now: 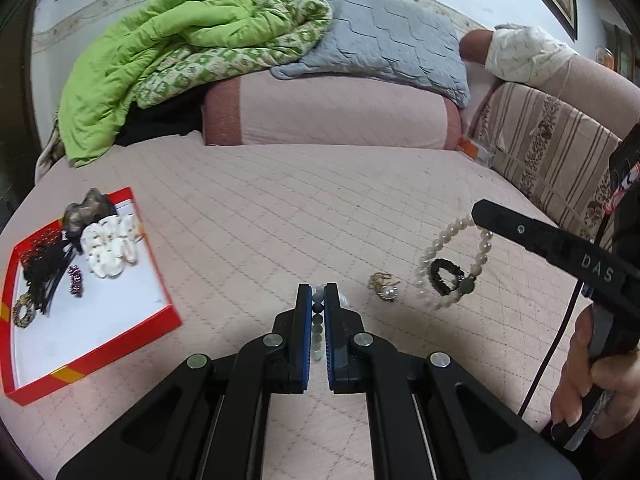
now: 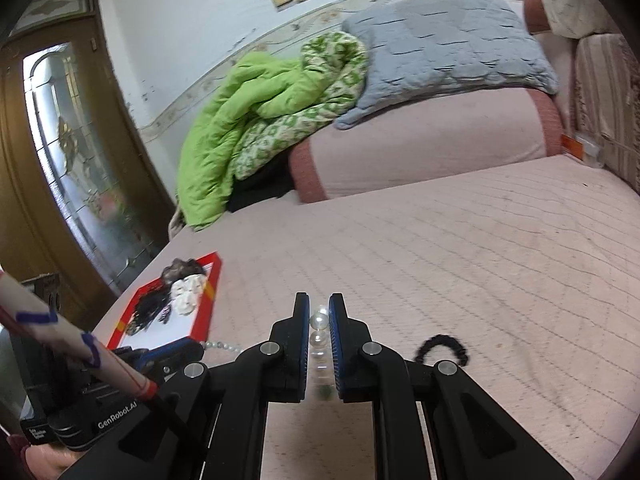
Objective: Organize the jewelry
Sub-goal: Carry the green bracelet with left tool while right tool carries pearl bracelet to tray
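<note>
Jewelry lies spread over the pink quilted bed (image 1: 280, 208). Toward its left edge sits a red box (image 1: 120, 336), white inside, holding a white scrunchie (image 1: 110, 246), a brown-grey hair piece (image 1: 86, 210) and dark bead strings (image 1: 40, 268) along its left side. In the left wrist view the left tool (image 1: 319, 294) is pinched narrow on a strand of grey-green beads (image 1: 317, 320) running between its blue pads. Right of it, on the bed, lies a small gold piece with a pearl (image 1: 386, 286). Further right, the right tool (image 2: 319, 314), clamped narrow, holds a pearl bracelet (image 1: 452, 260) that hangs from its tip above the bed; a black beaded ring (image 1: 442, 276) lies beneath, toward the right edge. A hand (image 1: 588, 380) grips the right tool's handle.
</note>
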Motion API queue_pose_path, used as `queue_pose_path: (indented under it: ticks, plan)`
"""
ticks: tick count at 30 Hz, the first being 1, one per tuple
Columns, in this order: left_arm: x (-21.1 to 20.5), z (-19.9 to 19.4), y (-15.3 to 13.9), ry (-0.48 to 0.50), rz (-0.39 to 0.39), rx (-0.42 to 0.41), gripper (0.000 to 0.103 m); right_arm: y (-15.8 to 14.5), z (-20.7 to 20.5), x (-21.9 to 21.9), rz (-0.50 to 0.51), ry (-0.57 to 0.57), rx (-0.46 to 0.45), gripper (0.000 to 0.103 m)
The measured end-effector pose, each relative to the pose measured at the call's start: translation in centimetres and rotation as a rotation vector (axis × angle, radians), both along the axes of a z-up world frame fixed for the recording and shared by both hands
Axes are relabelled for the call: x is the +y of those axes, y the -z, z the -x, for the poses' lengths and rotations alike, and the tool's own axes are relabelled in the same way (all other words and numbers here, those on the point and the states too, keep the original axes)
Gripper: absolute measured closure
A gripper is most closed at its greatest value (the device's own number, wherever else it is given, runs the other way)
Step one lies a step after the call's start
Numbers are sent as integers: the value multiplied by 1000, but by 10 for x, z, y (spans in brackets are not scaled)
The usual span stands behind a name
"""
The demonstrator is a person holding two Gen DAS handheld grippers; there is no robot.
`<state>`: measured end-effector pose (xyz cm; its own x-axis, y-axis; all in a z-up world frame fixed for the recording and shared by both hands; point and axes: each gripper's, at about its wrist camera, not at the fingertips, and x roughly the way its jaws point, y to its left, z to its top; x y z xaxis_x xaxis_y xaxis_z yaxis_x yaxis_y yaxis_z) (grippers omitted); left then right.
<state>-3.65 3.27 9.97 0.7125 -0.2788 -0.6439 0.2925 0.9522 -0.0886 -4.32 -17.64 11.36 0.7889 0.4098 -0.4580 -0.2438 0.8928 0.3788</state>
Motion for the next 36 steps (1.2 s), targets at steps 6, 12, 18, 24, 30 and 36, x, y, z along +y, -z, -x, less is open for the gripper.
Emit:
queue_pose_path:
  ticks: [6,12,18,24,30,36]
  plan:
    - [24,5,-7,-48,20,-12,98,-4,4,25,27,-44,-15,92]
    - [50,7,-12,-92,44,-22,98,-8,4,41,28,-68,-15,92]
    - [78,7,-16,-143,57,-40,98,-13,3,67,42,-113,-23,92]
    - [120,0,-16,-217,96,-40,98,-17,-6,100,30,-168,-11,92]
    - [171,-11,-16,-305,123,-56,98,-21,-19,137,-7,-229,11,92]
    - [210,-27,-5,-376,144,-18,98,-20,-37,186,-15,-304,37,92]
